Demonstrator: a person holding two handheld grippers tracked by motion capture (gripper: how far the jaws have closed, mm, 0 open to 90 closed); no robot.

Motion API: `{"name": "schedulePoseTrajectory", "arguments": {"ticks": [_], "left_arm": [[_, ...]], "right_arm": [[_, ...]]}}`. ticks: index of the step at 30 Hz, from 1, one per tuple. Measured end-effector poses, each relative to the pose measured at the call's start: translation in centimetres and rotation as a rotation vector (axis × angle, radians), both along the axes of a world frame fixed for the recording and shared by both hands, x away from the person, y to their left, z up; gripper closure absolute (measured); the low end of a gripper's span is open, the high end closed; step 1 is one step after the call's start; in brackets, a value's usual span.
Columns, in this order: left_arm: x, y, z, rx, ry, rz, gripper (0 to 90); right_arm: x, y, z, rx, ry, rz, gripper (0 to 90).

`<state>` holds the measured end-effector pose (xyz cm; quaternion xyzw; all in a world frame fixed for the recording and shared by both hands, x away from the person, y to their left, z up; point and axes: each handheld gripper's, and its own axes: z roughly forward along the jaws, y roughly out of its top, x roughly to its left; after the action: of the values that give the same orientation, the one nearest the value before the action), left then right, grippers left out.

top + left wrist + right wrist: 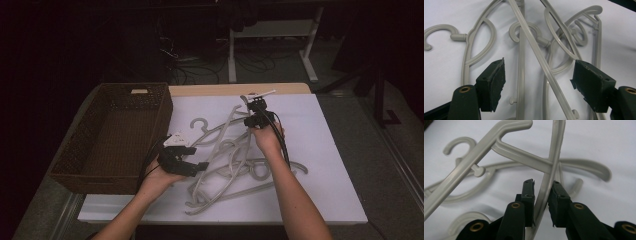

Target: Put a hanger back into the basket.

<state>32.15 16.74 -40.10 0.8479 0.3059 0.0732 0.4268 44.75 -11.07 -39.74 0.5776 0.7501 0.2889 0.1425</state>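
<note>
From above, a tangle of grey hangers lies on the white worktop beside a wicker basket; the right gripper lifts one hanger at the far end. The left gripper stands wide open above the pile, holding nothing. The right gripper view shows its pads clamped on a thin hanger bar.

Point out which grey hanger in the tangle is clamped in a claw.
The hanger whose curved bar runs between the right claw pads, lifted at the pile's far end; the others lie loose on the table.
</note>
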Motion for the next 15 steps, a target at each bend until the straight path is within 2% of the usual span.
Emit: {"name": "schedulePoseTrajectory", "arguments": {"ticks": [2,5,8,11,12,15], "left_arm": [[0.0,0.0,0.0,-0.002,-0.001,0.000,26.3],[0.0,0.0,0.0,-0.009,-0.002,0.003,26.2],[0.0,0.1,0.1,-0.010,-0.008,0.002,25.6],[-0.1,0.0,0.1,-0.013,-0.009,0.004,24.7],[-0.1,0.0,0.1,-0.011,-0.008,0.002,24.6],[-0.1,-0.1,0.1,-0.013,-0.009,0.001,24.2]], "right_arm": [[0.4,0.6,0.5,-0.018,-0.001,0.018,75.8],[0.7,1.1,1.2,-0.020,-0.008,0.032,76.9],[0.9,1.9,2.7,-0.008,-0.032,0.051,80.0],[1.1,2.5,3.7,-0.027,-0.046,0.077,81.7],[1.2,2.8,4.0,-0.056,-0.055,0.091,81.7],[1.8,4.0,4.5,-0.078,-0.061,0.166,81.7]]}}
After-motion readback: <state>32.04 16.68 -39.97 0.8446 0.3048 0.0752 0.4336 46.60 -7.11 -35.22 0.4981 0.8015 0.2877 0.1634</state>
